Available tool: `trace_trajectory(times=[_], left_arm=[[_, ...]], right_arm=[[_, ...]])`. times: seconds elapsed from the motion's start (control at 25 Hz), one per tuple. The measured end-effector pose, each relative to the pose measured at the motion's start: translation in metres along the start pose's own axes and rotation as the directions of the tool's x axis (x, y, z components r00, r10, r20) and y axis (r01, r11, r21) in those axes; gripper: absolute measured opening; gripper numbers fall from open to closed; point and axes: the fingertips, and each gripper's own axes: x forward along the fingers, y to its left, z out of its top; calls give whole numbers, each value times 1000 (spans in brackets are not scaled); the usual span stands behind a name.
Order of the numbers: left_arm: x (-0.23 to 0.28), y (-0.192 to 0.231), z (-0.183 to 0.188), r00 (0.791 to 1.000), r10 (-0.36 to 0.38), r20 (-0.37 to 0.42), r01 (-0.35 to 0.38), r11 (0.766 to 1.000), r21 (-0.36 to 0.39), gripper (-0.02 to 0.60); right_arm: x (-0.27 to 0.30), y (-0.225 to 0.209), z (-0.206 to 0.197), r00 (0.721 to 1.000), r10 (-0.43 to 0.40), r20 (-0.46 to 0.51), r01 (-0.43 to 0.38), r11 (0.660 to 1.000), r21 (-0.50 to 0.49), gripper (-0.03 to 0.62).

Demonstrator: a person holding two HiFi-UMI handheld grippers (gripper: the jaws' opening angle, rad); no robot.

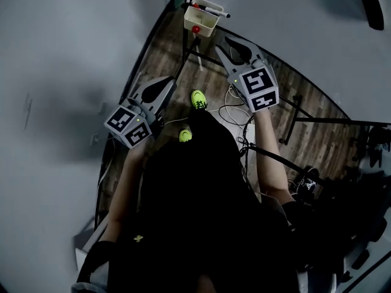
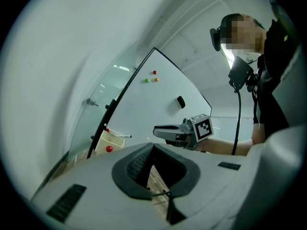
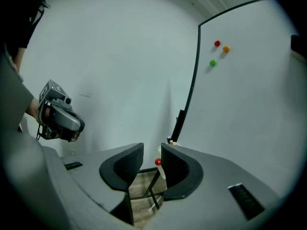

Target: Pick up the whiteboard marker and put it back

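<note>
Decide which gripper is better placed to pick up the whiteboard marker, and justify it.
Right. The right gripper sits close to the bin where the marker lies across the rim, jaws apart and empty, aimed at it. The left gripper is farther back, jaws together.

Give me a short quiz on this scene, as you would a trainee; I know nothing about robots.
1. True or false: the right gripper holds the marker.
2. Where does the marker lie? A in a drawer; B across the bin's top; C on a chair.
3. How many coloured dots are on the whiteboard?
Key: 1 false, the right gripper is open and empty; 2 B; 3 three: red, orange, green.
</note>
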Motion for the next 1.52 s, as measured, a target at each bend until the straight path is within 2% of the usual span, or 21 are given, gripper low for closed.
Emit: trace_trajectory(times=[0.24, 0.32, 0.48, 0.56, 1.0, 1.52], left_arm=[[-4, -15, -5, 1000, -23, 17, 23, 1000, -11, 14], [-3, -20, -7, 999, -31, 26, 32, 999, -21, 14], [1, -30, -12, 999, -30, 25, 30, 999, -19, 14], [3, -36, -16, 999, -25, 30, 25, 1000, -18, 14], [6, -96, -42, 1000, -5, 4, 5, 999, -32, 14], [-1, -191, -89, 1000, 0, -17, 0, 999, -42, 14]], right_arm=[[-20, 21, 2, 1000, 14, 27, -15, 999, 37, 103], [-27, 23, 4, 999, 11, 44, -13, 999, 48, 62], [-38, 28, 2, 998, 13, 54, -16, 999, 47, 39], [-47, 30, -1, 998, 14, 56, -17, 999, 51, 2], [-110, 54, -32, 994, 101, 47, -105, 989, 100, 0], [-202, 93, -64, 980, 174, 97, -189, 965, 182, -2]])
